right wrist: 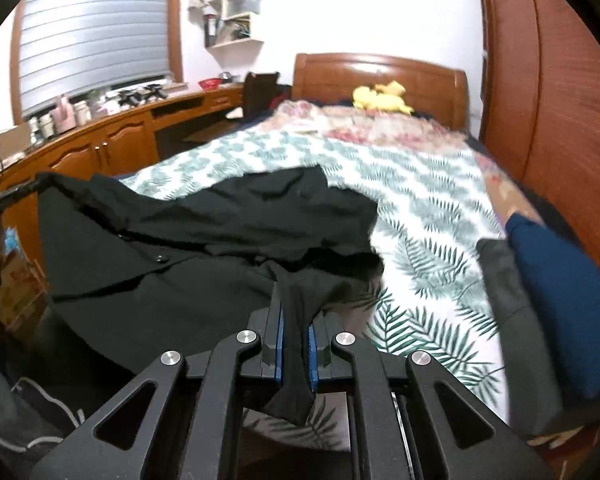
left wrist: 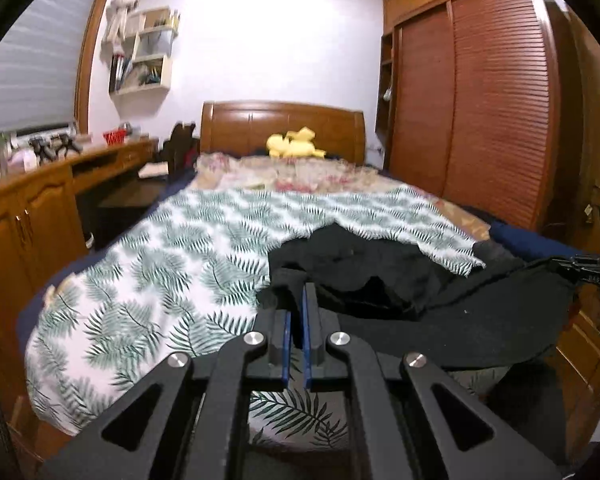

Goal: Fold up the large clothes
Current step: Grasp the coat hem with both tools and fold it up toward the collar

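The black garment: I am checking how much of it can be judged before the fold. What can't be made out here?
- Left wrist view: the black garment is lit too darkly to tell sleeves or collar; the left tongs cover its near corner.
- Right wrist view: its lower edge drops out of sight behind the right tongs.
- Both views: the far bedding is blurred.

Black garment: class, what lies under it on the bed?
Under the black garment lies the leaf-print cover, spreading out beyond it. Whatever sits under the garment's middle is hidden.
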